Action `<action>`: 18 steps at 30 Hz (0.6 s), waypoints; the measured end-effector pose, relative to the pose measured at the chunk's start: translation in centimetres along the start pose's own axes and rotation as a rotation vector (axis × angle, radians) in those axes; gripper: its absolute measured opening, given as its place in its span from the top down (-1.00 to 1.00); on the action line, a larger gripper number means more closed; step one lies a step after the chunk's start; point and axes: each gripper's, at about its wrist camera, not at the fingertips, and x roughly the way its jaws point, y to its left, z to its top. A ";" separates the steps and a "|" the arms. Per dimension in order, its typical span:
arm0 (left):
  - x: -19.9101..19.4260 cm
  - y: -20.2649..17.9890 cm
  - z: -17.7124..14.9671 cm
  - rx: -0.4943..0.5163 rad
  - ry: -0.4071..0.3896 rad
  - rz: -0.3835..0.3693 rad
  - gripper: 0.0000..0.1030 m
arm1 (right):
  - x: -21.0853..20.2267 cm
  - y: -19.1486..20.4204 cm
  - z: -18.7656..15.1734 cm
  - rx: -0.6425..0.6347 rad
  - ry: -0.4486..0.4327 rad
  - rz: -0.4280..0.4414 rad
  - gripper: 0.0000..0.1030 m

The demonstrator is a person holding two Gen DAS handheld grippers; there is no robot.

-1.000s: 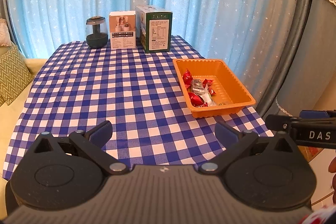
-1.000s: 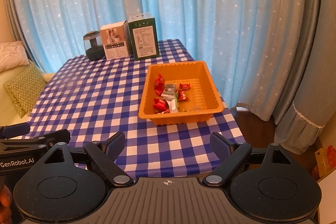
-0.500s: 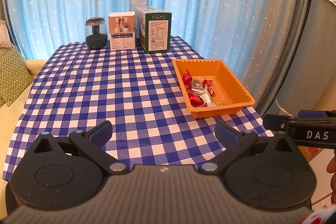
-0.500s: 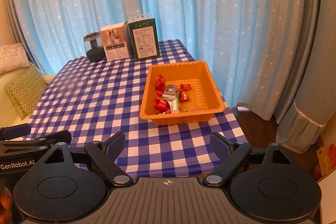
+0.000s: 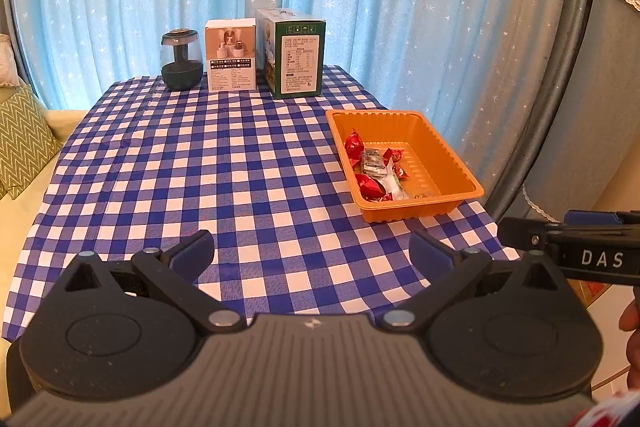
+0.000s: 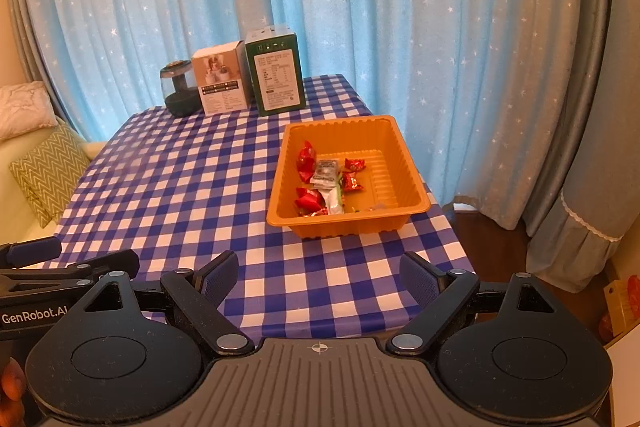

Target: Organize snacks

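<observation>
Orange tray (image 5: 460, 163) on the right side of the checked tablecloth (image 5: 200, 167), long axis running near to far, holding red and silver snacks (image 5: 374, 167) bunched toward its left wall. At the far edge: jar (image 5: 181, 61), white box (image 5: 231, 55), green box (image 5: 294, 53). Left gripper (image 5: 312, 253) and right gripper (image 6: 320, 275) both spread wide, gripping nothing, above the near edge.

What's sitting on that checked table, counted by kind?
Boxes: 2, a white box and a green box
Jar: 1, a dark jar
Tray: 1, an orange tray
Red snacks in the tray: about 5; some are half hidden
Pale packets in the tray: 2
Total: about 11
</observation>
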 end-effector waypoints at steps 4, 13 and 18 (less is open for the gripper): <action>0.0 0.0 -0.1 -0.001 0.000 -0.001 -1.00 | 0.0 -0.1 0.0 0.001 0.000 0.000 -0.70; 0.0 0.0 -0.1 0.000 -0.001 -0.001 -1.00 | 0.0 -0.2 0.0 0.006 -0.001 -0.003 -0.69; 0.0 0.0 -0.2 0.001 0.000 0.000 -1.00 | 0.0 -0.2 -0.1 0.006 0.000 -0.002 -0.69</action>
